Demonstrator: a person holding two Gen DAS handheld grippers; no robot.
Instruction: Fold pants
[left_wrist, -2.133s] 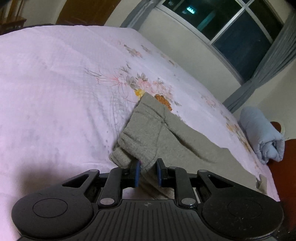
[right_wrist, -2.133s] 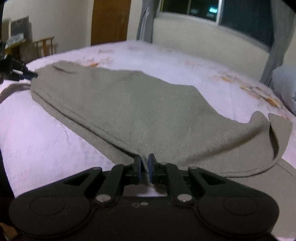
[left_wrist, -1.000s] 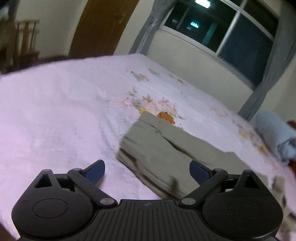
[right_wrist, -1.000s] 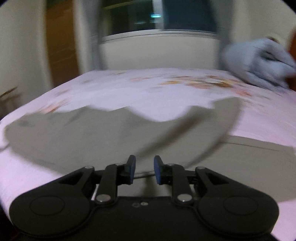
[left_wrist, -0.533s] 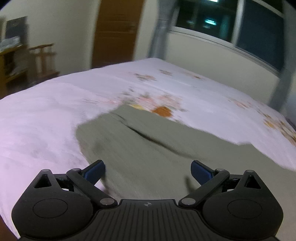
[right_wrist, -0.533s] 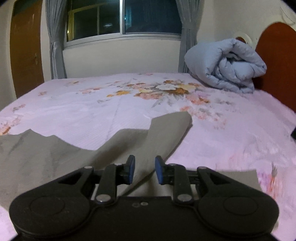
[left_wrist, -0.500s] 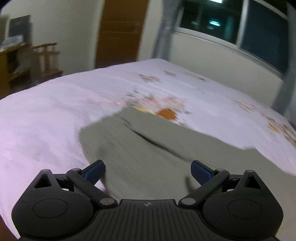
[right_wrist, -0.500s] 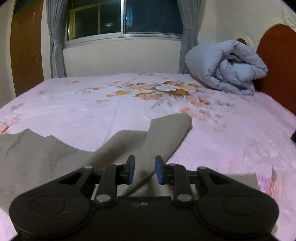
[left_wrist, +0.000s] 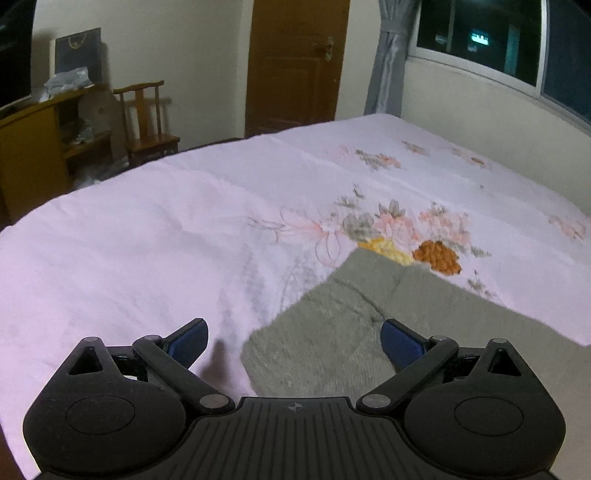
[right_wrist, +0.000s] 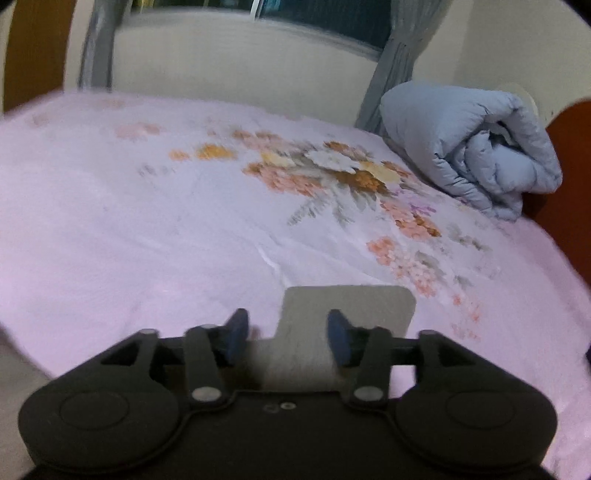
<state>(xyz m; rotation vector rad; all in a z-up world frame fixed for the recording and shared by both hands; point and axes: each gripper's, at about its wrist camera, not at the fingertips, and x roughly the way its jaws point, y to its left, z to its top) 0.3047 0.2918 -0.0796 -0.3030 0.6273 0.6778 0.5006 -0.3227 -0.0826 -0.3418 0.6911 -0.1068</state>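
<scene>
Grey-green pants (left_wrist: 369, 314) lie flat on the pink flowered bed (left_wrist: 147, 229), their waist end toward the lower middle of the left wrist view. My left gripper (left_wrist: 293, 341) is open wide just above that end, nothing pinched between its blue pads. In the right wrist view a squared grey leg end of the pants (right_wrist: 347, 310) lies on the sheet (right_wrist: 147, 229) ahead of my right gripper (right_wrist: 286, 334). Its jaws are opening, and the cloth lies between and below the pads without being pressed.
A rolled light-blue duvet (right_wrist: 469, 147) rests by the red-brown headboard (right_wrist: 569, 177) at the bed's far right. Beyond the bed stand a wooden chair (left_wrist: 147, 114), a desk (left_wrist: 44, 147), a brown door (left_wrist: 295, 62), and a window with grey curtains (left_wrist: 391, 55).
The right gripper has spread from nearly shut, letting go of the pant leg, which now lies flat. The left gripper stays open and has swung toward the waist end.
</scene>
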